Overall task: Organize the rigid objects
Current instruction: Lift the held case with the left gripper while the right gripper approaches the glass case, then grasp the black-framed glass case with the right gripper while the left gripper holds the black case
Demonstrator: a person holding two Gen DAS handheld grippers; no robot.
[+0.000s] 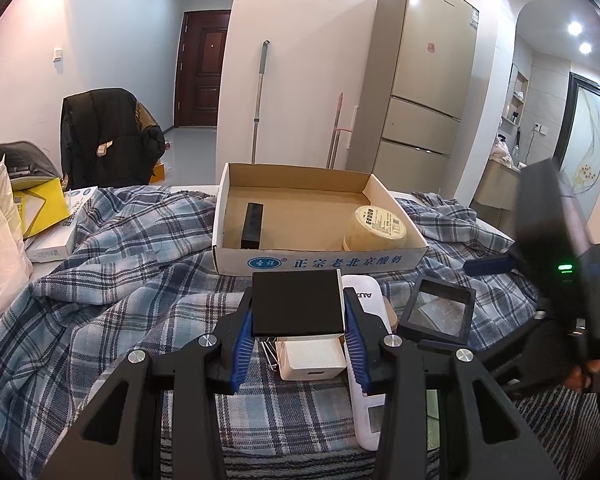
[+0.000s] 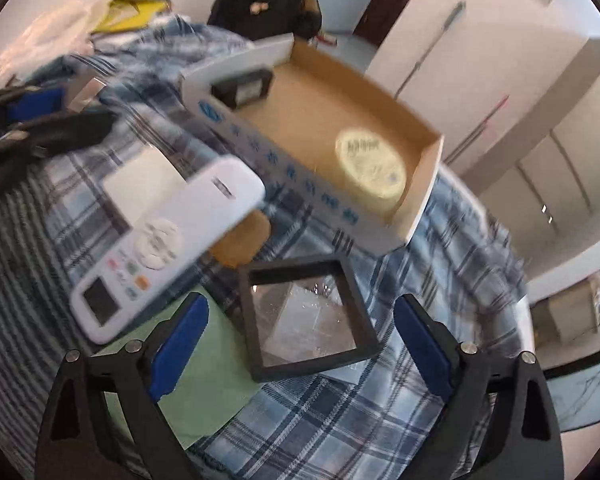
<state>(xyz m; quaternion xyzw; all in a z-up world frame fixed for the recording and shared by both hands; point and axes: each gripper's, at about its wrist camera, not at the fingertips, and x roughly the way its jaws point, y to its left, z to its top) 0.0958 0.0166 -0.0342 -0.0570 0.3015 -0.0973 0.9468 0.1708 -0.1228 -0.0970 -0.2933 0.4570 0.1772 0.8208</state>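
Observation:
My left gripper [image 1: 298,320] is shut on a flat black square box [image 1: 298,302] and holds it just above a white charger [image 1: 311,358] on the plaid cloth. A white remote [image 1: 366,372] lies beside it and shows in the right wrist view [image 2: 168,248]. An open cardboard box [image 1: 256,262] [image 2: 420,196] holds a black bar [image 1: 253,220] and a round yellow tub [image 1: 376,228] [image 2: 370,168]. My right gripper [image 2: 300,344] is open above a black square frame with a clear pane [image 2: 306,316], which also shows in the left wrist view [image 1: 436,310].
A plaid cloth [image 1: 120,280] covers the table. A green sheet [image 2: 204,372] and a round brown disc [image 2: 240,240] lie under the remote. Bags, a yellow packet [image 1: 40,204] and a white box [image 1: 60,224] sit at the left. A fridge [image 1: 420,80] stands behind.

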